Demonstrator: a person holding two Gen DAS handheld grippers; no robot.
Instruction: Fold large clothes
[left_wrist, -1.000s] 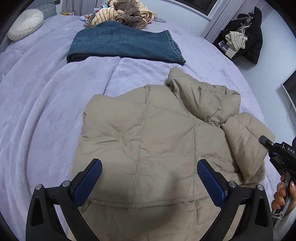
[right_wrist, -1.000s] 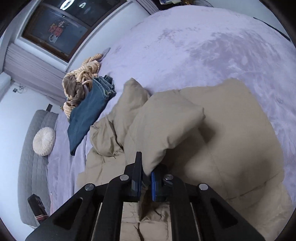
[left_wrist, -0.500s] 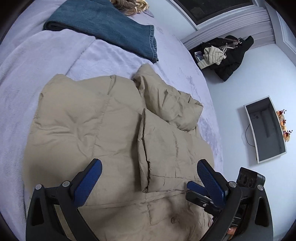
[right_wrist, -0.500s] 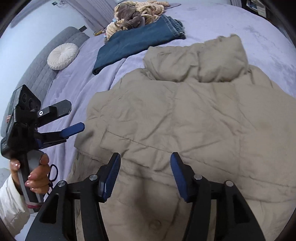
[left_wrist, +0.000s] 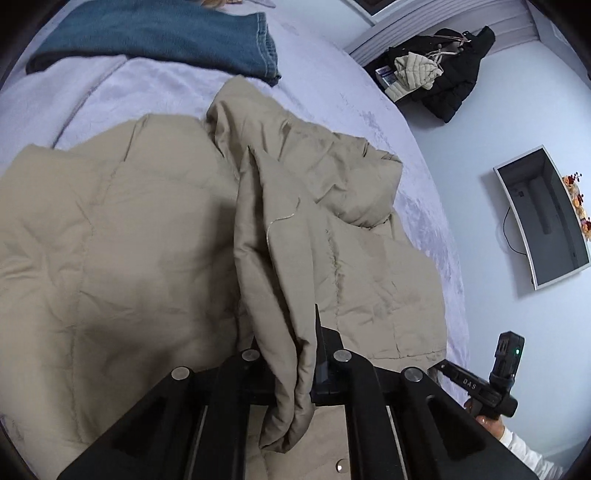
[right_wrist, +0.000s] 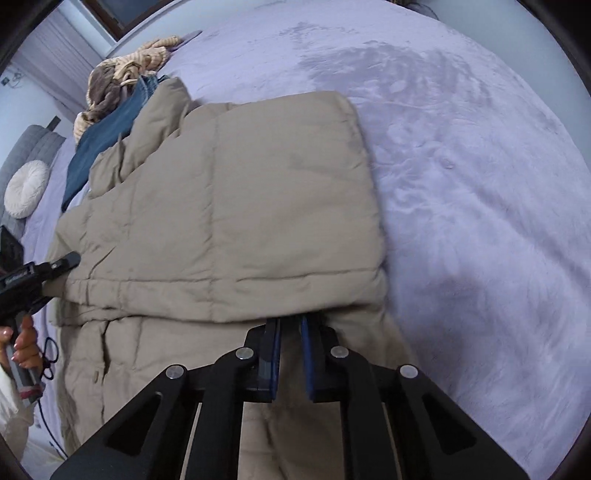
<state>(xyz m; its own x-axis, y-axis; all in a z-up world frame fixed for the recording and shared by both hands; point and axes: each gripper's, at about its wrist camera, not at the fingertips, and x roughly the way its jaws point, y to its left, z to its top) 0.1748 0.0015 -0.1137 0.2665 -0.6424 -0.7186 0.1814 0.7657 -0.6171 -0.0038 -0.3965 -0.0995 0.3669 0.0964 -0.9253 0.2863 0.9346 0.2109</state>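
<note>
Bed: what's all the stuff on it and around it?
bed: one, lilac cover, under everything
jacket: one, beige, partly folded on bed
jeans: one, blue, folded, behind jacket
knits: one heap, tan and brown, past jeans
cushion: one, white, far end
coat: one, black, by wall
screen: one, dark, on wall
left gripper: black, shut on jacket
right gripper: black, closing on jacket's edge

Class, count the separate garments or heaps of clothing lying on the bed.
3: the beige puffer jacket nearest, the folded jeans beyond it, and a striped knitted heap behind those. More may lie out of view.
</note>
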